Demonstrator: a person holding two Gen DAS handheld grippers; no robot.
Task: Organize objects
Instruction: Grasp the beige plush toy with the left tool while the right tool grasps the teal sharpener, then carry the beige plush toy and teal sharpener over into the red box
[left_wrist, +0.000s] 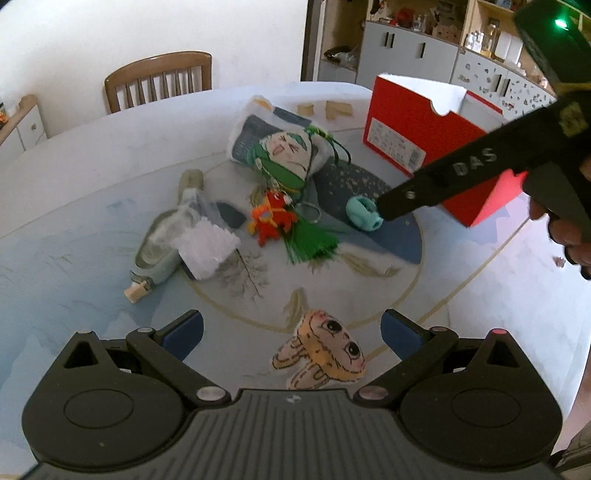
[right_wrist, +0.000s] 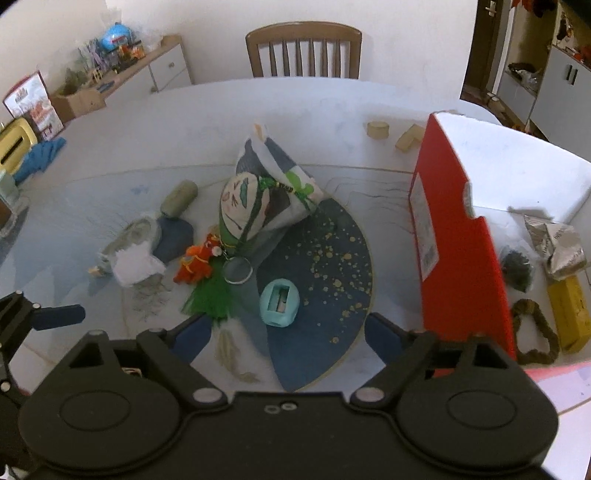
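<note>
My left gripper (left_wrist: 291, 334) is open and empty, just above a flat tan rabbit plush (left_wrist: 325, 352) on the table. My right gripper (right_wrist: 288, 334) is open and empty, just in front of a teal pencil sharpener (right_wrist: 279, 302), which also shows in the left wrist view (left_wrist: 364, 213). Behind lie an orange plush toy (right_wrist: 195, 264), a green tassel with a key ring (right_wrist: 214, 299), and a bagged cartoon pillow (right_wrist: 258, 199). A red box (right_wrist: 454, 236) stands open at the right. In the left wrist view the right gripper's body (left_wrist: 461, 170) reaches over the sharpener.
A clear bag with a white fluffy item (left_wrist: 207, 247) and a small cylinder (right_wrist: 179, 197) lie at the left. Two wooden blocks (right_wrist: 378, 130) sit at the far side. Inside the box are a foil packet (right_wrist: 557, 247), a yellow packet (right_wrist: 569, 314) and a brown band (right_wrist: 535, 332). A chair (right_wrist: 303, 50) stands behind the table.
</note>
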